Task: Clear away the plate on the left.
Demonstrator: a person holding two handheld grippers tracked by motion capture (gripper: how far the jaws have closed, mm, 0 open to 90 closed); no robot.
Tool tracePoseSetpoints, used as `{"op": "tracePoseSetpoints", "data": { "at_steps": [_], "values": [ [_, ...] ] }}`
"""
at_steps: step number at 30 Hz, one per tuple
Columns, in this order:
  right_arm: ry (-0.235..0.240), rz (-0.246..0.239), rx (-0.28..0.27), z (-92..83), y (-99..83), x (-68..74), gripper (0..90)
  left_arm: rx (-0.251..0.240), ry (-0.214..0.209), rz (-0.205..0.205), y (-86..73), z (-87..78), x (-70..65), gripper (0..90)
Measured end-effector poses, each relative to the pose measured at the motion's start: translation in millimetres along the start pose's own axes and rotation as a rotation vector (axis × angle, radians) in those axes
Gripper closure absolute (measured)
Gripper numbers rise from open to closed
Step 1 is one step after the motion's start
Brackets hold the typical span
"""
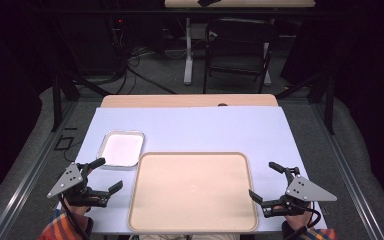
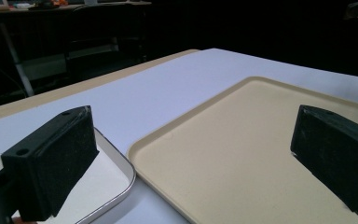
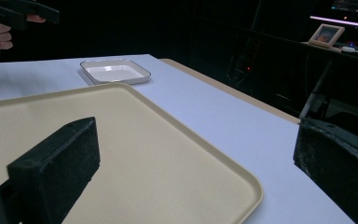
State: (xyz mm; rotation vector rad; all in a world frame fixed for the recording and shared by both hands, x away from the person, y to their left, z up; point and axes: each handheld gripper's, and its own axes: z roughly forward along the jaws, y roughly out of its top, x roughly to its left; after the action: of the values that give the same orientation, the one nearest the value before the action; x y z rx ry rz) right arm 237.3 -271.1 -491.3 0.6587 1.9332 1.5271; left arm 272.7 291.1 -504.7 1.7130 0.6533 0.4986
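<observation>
Pale blue covering spreads over the table (image 1: pixel 190 127), the biggest thing in sight. On it, near the person's edge, lies a beige tray (image 1: pixel 193 191), bare inside. Just beside its far left corner sits a small white dish (image 1: pixel 121 148) with a metal rim, apart from the tray by a thin gap. The left gripper (image 1: pixel 101 174) hovers next to the dish, jaws spread wide, gripping nothing. The right gripper (image 1: pixel 265 183) hangs at the tray's right edge, jaws likewise released.

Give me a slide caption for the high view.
Both grippers, left and right, open beside an empty beige tray and a small white dish.
</observation>
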Motion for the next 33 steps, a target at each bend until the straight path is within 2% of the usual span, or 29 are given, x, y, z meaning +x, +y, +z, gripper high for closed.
{"op": "tracePoseSetpoints", "data": {
  "at_steps": [5,6,8,16,19,21,22,25,29,30,33],
  "values": [
    [-0.002,0.001,0.005,0.4,-0.4,0.2,0.0,0.02,0.001,0.007,0.8,0.9,-0.6,0.0],
    [-0.007,-0.001,0.012,1.5,-0.7,-1.6,0.0,0.036,0.015,0.017,1.3,0.9,-1.2,0.0],
    [-0.008,0.003,0.016,2.3,-0.7,-1.4,0.0,0.047,0.017,0.015,1.1,0.4,-1.0,0.0],
    [-0.007,-0.011,0.039,5.3,-1.0,-0.7,0.0,0.078,0.003,-0.009,2.1,2.7,-3.7,0.0],
    [-0.011,-0.014,0.05,6.5,-0.9,-1.0,0.0,0.108,0.0,-0.028,2.4,4.5,-1.6,0.0],
    [-0.011,-0.019,0.054,7.6,-0.8,-1.2,0.0,0.115,0.011,-0.031,2.5,4.9,-1.5,0.4],
    [-0.013,-0.021,0.06,8.6,-1.0,-1.0,0.0,0.116,0.02,-0.052,3.0,5.0,-0.4,0.4],
    [-0.015,-0.027,0.078,11.7,-1.7,-0.5,0.0,0.138,0.038,-0.072,4.5,5.9,0.4,2.5],
    [-0.016,-0.026,0.087,12.3,-2.1,-0.9,0.0,0.161,0.042,-0.074,7.4,8.0,1.0,2.5],
    [-0.014,-0.021,0.09,12.8,-2.1,-0.9,0.0,0.189,0.049,-0.074,8.7,9.7,1.1,3.0],
    [-0.012,-0.027,0.098,13.8,-2.4,-0.7,0.0,0.211,0.06,-0.078,9.2,11.4,1.2,3.3]
  ]
}}
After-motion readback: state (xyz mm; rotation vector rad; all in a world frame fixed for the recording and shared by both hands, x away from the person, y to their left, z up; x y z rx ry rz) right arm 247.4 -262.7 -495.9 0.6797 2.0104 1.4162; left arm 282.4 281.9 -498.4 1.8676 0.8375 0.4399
